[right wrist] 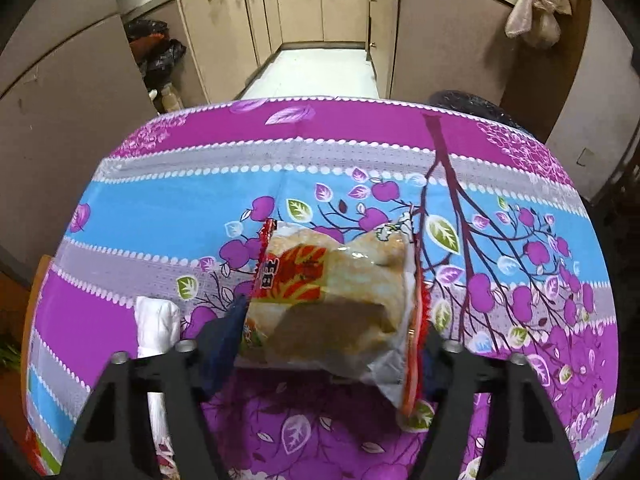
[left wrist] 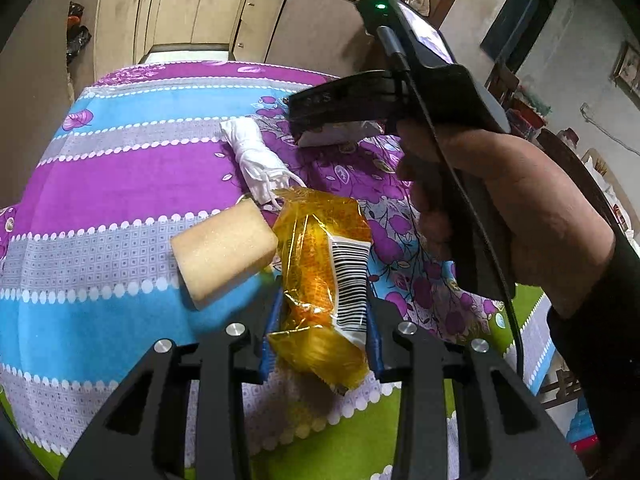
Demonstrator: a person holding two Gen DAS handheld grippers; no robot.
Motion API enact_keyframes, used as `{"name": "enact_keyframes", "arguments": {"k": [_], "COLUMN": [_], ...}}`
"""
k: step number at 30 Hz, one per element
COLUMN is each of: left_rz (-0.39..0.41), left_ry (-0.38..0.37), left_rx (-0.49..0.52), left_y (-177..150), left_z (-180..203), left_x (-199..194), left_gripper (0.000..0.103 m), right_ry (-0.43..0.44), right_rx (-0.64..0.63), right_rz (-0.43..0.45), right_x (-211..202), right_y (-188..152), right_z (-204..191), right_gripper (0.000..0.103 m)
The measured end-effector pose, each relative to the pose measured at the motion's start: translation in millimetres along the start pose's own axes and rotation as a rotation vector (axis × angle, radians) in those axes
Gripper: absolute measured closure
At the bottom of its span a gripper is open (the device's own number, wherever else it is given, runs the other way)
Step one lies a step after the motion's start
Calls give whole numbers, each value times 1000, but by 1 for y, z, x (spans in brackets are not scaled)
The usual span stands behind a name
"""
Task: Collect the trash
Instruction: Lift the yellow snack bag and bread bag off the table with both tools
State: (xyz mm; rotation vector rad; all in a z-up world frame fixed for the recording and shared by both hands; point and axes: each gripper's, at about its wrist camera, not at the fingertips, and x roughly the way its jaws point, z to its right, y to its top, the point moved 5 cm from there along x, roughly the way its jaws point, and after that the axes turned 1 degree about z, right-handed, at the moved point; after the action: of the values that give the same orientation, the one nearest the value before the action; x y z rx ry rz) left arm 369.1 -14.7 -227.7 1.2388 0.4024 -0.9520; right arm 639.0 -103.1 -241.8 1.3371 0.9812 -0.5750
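Flanking yellow wrapper (left wrist: 324, 280): sponge (left wrist: 224, 254), white bag (left wrist: 256, 160).

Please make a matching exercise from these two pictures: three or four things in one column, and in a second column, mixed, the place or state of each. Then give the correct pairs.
1. yellow wrapper
2. sponge
3. white cloth
4. red-edged snack packet

a. lies on the tablecloth, twisted
b. between the left gripper's fingers
c. between the right gripper's fingers
d. lies on the table, left of the wrapper

Pairs: 1-b, 2-d, 3-a, 4-c
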Motion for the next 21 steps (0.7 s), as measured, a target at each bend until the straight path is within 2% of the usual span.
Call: {"name": "enact_keyframes", "arguments": {"k": [1, 4, 8, 15, 21], "left_rz": [3, 22, 52, 213, 269], "left_ry": [4, 28, 43, 112, 144], "left_rx": [1, 1, 0, 16, 27], "left_y": [-2, -5, -5, 6, 10], "left_z": [0, 5, 12, 33, 46], "left_x": [-1, -5, -18, -68, -96], "left_gripper": [70, 71, 71, 71, 71], "right_ry": [4, 22, 10, -19, -25], "right_rx": [1, 13, 5, -12, 14], "right_rz": [8, 70, 185, 396, 481], "right_x": [-3, -25, -76, -182, -238], "right_y": [-2, -12, -35, -100, -141], "right_z": [0, 6, 12, 4, 6], "right_gripper": [48, 54, 55, 54, 54]}}
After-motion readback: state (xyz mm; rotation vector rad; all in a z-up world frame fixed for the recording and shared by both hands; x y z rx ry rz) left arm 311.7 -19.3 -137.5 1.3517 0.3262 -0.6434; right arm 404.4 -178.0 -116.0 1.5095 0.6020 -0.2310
